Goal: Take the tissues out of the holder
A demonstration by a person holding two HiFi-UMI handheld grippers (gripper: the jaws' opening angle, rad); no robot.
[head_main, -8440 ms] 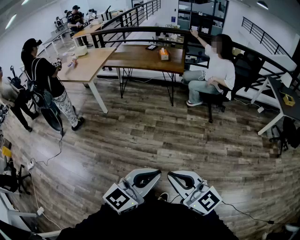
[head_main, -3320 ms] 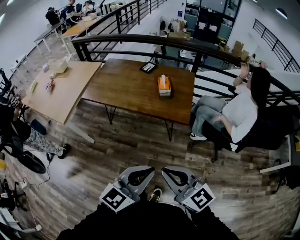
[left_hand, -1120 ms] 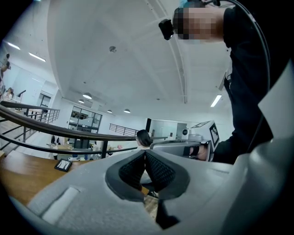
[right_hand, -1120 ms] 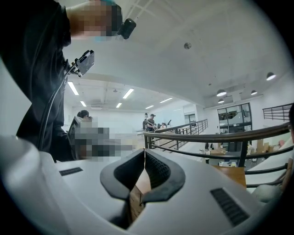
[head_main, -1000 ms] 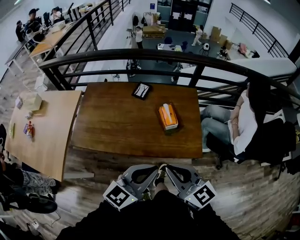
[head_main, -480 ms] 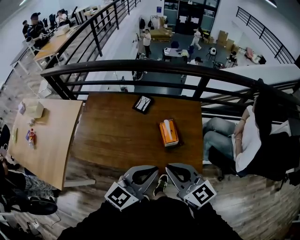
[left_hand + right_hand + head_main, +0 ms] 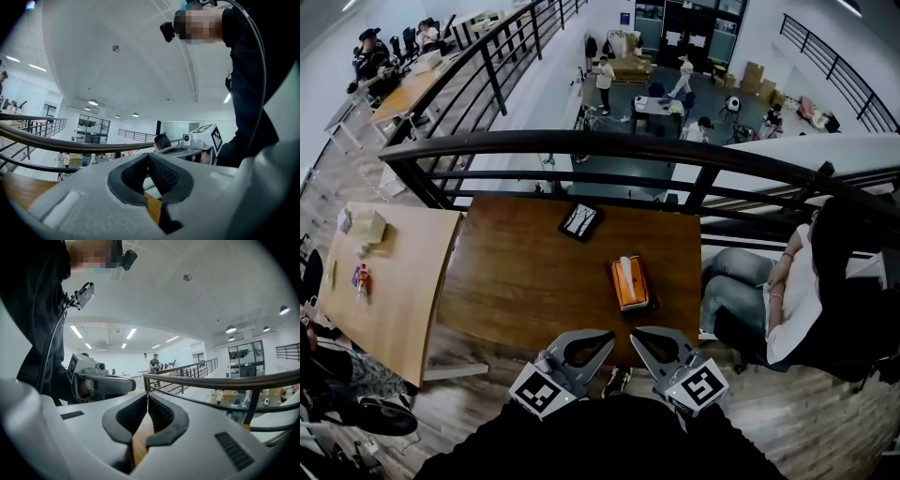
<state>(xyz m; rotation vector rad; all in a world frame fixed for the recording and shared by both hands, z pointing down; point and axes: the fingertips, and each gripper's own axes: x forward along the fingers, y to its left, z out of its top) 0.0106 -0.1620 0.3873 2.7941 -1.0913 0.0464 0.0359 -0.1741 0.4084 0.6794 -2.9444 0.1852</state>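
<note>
One tissue holder (image 7: 630, 284): an orange box lying flat on the dark table (image 7: 525, 281), ahead of both grippers and a little to the right gripper's side, well apart from each.
Tissue (image 7: 625, 263): a white tuft stands up at the holder's end farthest from the grippers; it is the only paper showing.
Right gripper (image 7: 636, 332): jaws pressed together on nothing, tips over the table's near edge, just beside the left gripper's tips.
Left gripper (image 7: 608, 334): jaws likewise together and empty, held low against the body.
Step in hand (judged): the approach; no tissue has been drawn yet.
Reach (advice): part the right gripper's jaws before moving forward, then come down over the tuft from above, pads on either side of the paper only.
Bracing (advice): the box looks light and may lift with the sheet, so rest the left gripper on its near end.
Pull (advice): draw straight up, away from the slot, to avoid tearing.
Black flat object (image 7: 580, 221): beyond the left gripper, clear of the reach.
Seated person (image 7: 787, 300): off to the right gripper's outer side.
</note>
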